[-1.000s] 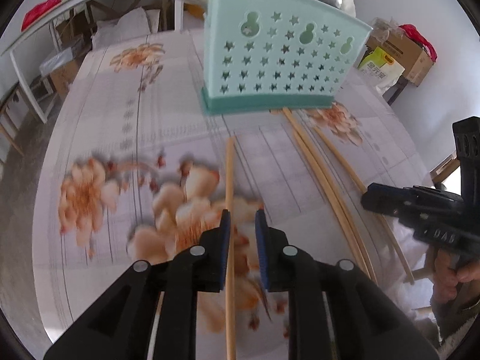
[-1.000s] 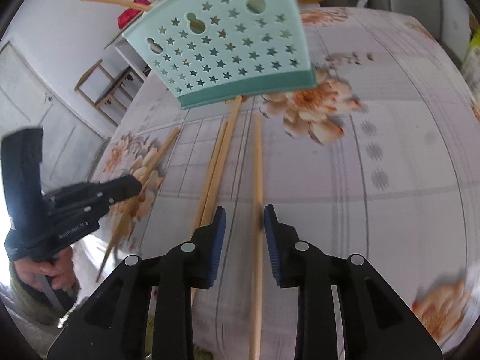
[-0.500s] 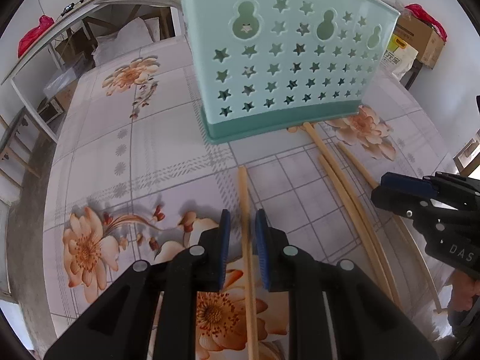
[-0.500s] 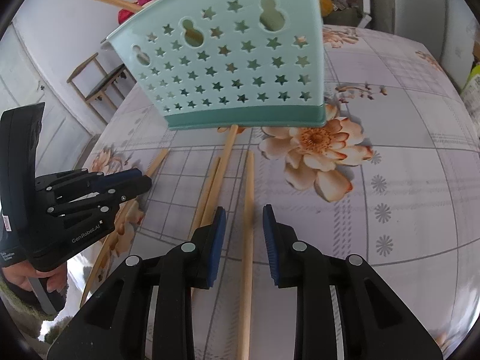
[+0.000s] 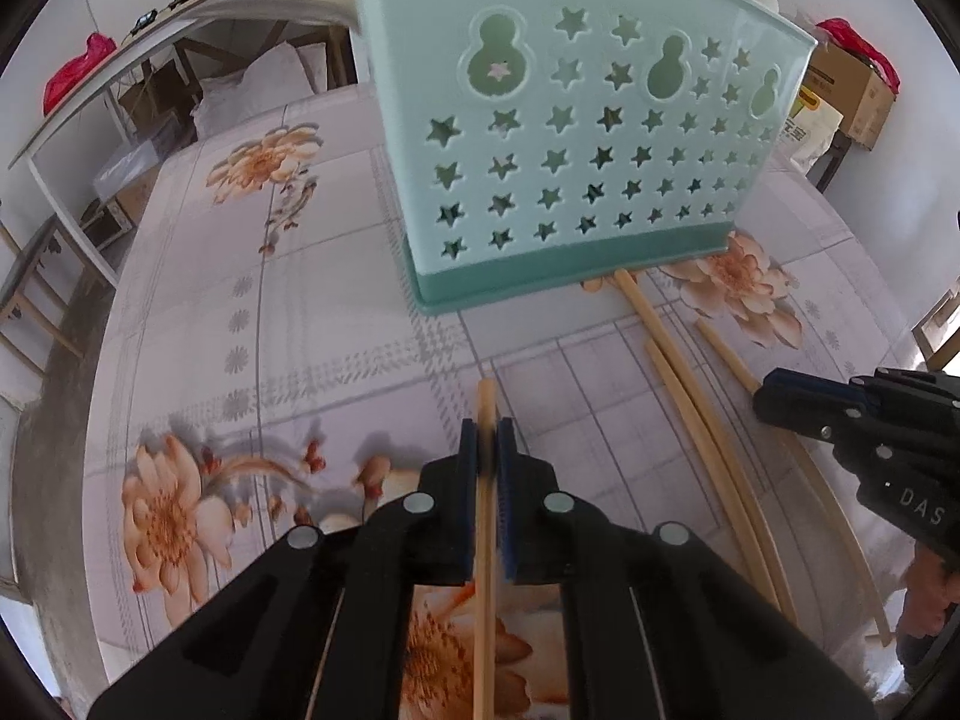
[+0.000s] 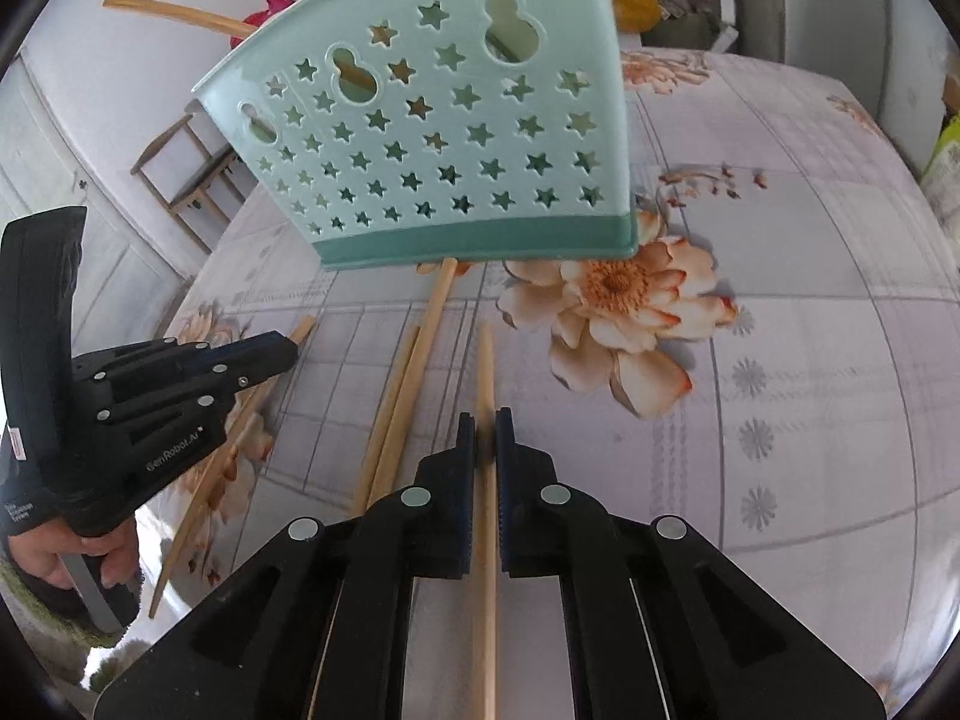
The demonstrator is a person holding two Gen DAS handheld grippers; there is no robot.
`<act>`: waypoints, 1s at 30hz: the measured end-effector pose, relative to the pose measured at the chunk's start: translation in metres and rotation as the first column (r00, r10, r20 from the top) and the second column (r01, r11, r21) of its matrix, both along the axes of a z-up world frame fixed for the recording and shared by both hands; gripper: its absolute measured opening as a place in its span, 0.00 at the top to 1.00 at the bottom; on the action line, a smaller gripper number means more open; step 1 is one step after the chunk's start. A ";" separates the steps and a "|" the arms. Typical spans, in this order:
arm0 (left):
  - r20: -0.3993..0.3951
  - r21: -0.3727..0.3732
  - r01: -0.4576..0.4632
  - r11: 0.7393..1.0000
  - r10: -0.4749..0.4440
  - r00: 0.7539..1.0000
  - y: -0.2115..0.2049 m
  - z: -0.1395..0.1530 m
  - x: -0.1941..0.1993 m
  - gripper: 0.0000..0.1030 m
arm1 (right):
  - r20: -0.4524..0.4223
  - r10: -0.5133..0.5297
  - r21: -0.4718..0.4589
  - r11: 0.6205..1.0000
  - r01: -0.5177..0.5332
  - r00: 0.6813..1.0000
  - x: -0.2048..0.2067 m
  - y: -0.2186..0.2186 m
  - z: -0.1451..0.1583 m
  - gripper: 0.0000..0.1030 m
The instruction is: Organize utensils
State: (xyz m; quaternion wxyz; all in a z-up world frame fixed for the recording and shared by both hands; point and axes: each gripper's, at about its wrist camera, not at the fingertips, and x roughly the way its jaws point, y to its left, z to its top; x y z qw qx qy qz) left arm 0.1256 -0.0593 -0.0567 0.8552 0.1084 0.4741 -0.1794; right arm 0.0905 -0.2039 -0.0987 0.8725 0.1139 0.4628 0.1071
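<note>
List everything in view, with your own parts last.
Mint-green plastic basket with star-shaped holes: one, stands on the far part of the table.
Wooden chopsticks in the basket: at least two, tan, poking out of the top.
Loose wooden chopsticks: two, tan, side by side on the cloth between the grippers.
Gripped wooden chopsticks: two, tan, one in the left gripper, one in the right.
Floral tablecloth: one, pale with orange flowers, covers the table.
Left gripper: black with blue pads, jaws closing on its chopstick.
Right gripper: black with blue pads, shut on its chopstick.
</note>
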 end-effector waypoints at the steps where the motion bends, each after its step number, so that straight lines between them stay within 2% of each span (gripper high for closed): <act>1: -0.008 -0.011 -0.005 1.000 0.005 1.000 0.003 0.000 -0.004 0.95 | -0.006 0.000 0.002 1.000 0.000 1.000 -0.003 -0.001 0.000 0.95; 7: -0.012 -0.016 -0.007 1.000 0.007 1.000 0.007 0.000 -0.017 0.94 | -0.034 0.033 0.040 0.999 -0.032 0.999 -0.016 -0.001 0.000 0.93; 17: 0.037 0.057 0.026 0.998 -0.029 0.999 -0.007 -0.001 -0.019 0.94 | -0.015 0.058 -0.027 0.998 -0.059 0.998 -0.015 0.012 0.001 0.93; 22: 0.043 0.065 0.029 0.997 -0.032 0.999 -0.008 0.000 -0.020 0.94 | -0.006 0.063 -0.074 0.995 -0.063 0.998 -0.012 0.023 0.000 0.95; 30: 0.052 0.069 0.023 0.997 -0.026 0.998 -0.009 0.000 -0.022 0.94 | -0.003 0.049 -0.062 0.997 -0.049 0.999 -0.010 0.023 -0.002 0.95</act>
